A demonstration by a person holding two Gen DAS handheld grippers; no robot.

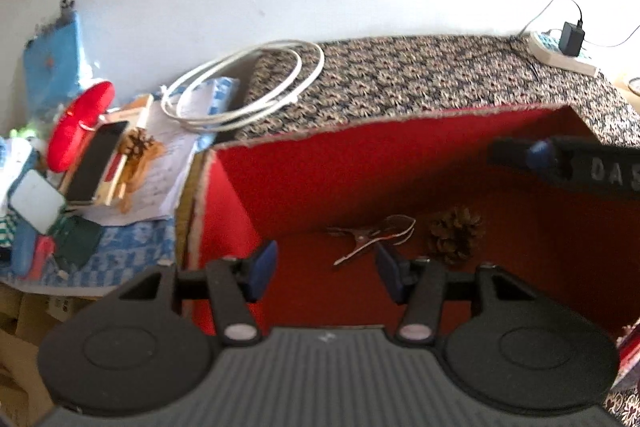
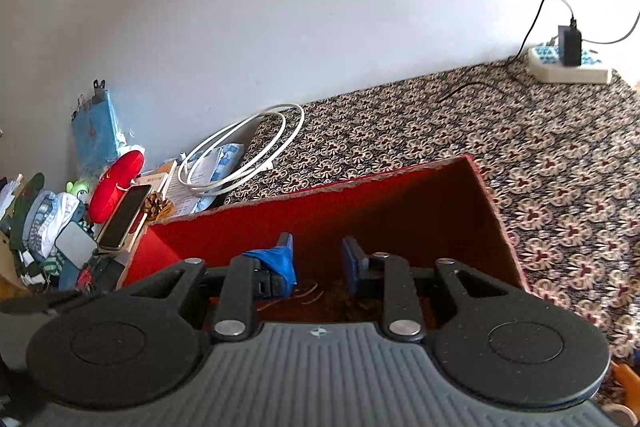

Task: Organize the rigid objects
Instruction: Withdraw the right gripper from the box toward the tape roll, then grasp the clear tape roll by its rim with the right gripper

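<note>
The red box (image 1: 400, 163) sits open-topped on the counter, whose patterned cloth (image 1: 420, 75) reaches from its far rim back to the white wall. On the box floor, in the left wrist view, lie a pine cone (image 1: 456, 233) and, just beside it at nine o'clock, a pair of small metal scissors (image 1: 372, 237); whether the two touch cannot be told. In the right wrist view both are mostly hidden behind the tool, showing only as brown scraps and pale loops low in the box.

The left tool (image 1: 326, 273) points down into the box with its blue-padded jaws standing apart and nothing between them. The right tool (image 2: 318, 261) also tilts down over the box; its jaws stand a short way apart and hold nothing. In the left wrist view the right tool comes in from three o'clock as a dark blurred bar, cut off by the picture edge.

At ten o'clock from the box a coiled white cable (image 1: 244, 87) lies half on the cloth. Farther toward nine o'clock is a cluttered pile: a second pine cone (image 1: 138, 143), a dark phone (image 1: 100, 159) lying on boxes, and a red oval object (image 1: 78, 125), the rest too blurred to name. At two o'clock, by the wall, a power strip (image 2: 568, 69) carries a black adapter (image 2: 570, 45).
</note>
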